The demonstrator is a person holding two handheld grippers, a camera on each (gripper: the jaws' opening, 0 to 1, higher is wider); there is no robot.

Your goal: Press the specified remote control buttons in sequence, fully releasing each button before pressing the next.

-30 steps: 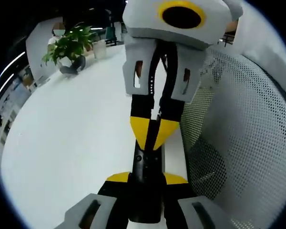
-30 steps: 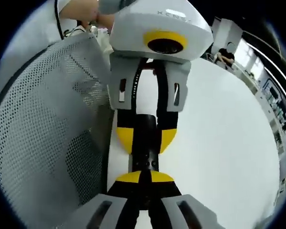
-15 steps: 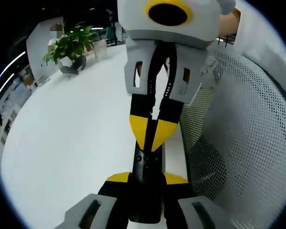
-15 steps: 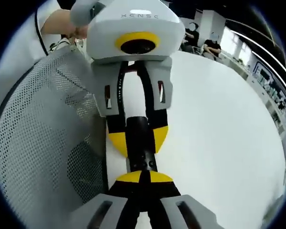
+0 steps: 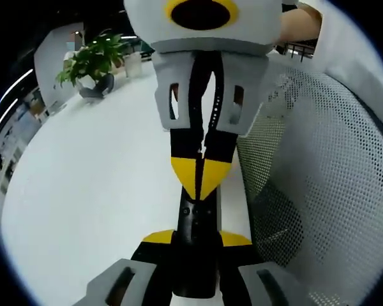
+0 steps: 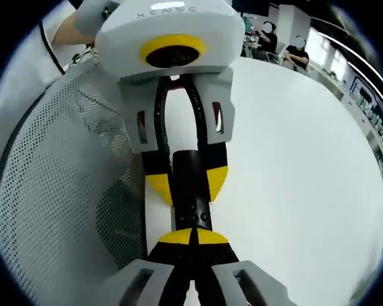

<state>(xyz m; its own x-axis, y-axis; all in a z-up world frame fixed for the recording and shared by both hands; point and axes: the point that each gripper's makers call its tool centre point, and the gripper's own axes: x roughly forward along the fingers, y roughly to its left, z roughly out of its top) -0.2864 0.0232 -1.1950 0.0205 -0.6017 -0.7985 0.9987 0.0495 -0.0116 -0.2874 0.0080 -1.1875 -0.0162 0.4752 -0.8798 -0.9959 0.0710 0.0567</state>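
While the left gripper [image 5: 198, 241] clamps the slim black remote control [image 5: 196, 220] mid-frame, the clenched right gripper [image 6: 193, 239] could skid off its button.

An open-plan office: a broad white worktop [image 5: 89, 191], a potted plant [image 5: 92, 60] at upper left, seated people [image 6: 281, 48] at upper right, and a grey mesh chair back [image 5: 332, 191].

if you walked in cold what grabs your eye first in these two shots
First, the two grey grippers with yellow tips meeting nose to nose over a black remote: the left gripper clamps it, while the right gripper, its tips together, touches the remote's top. Behind lies a bare white table, with a grey mesh chair back beside it. A green potted plant stands at the table's far edge in the left gripper view.
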